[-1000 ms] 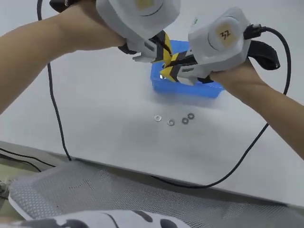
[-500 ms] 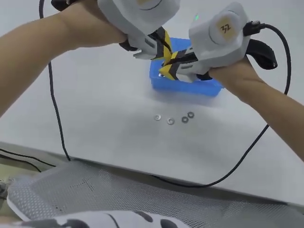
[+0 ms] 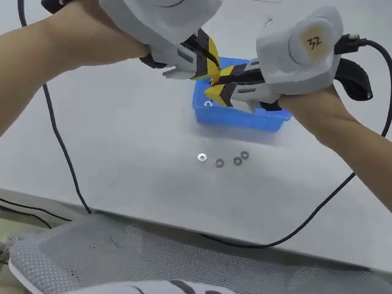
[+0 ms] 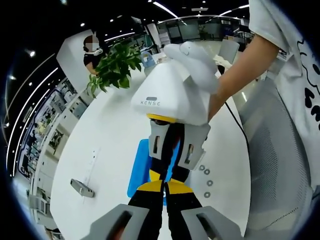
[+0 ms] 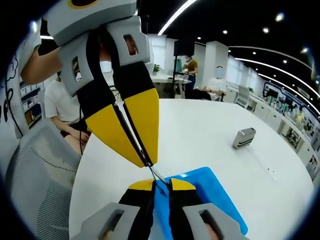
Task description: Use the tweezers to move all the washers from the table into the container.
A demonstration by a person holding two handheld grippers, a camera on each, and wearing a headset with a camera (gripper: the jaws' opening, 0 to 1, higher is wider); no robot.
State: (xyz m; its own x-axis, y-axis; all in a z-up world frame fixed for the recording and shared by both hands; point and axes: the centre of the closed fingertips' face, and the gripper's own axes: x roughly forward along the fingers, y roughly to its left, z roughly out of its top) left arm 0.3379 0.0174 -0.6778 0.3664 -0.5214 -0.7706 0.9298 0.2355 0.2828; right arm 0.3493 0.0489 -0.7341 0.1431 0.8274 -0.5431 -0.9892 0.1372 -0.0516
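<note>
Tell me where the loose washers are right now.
Head view, centre: four washers lie in a row on the table, just in front of the blue container.

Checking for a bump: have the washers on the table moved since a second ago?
No. The washers keep the same gap from the blue container; only the camera shifted.

The container [image 3: 245,116] sat on the table [image 3: 122,153] toward its far edge. Four washers [image 3: 219,162] lay in a short row before it, apart from it. Above the container's left end the left gripper [image 3: 214,73] and right gripper [image 3: 210,93] met tip to tip, the tweezers [image 5: 134,131] between them. A cable [image 3: 61,153] crossed the table's left part.
</note>
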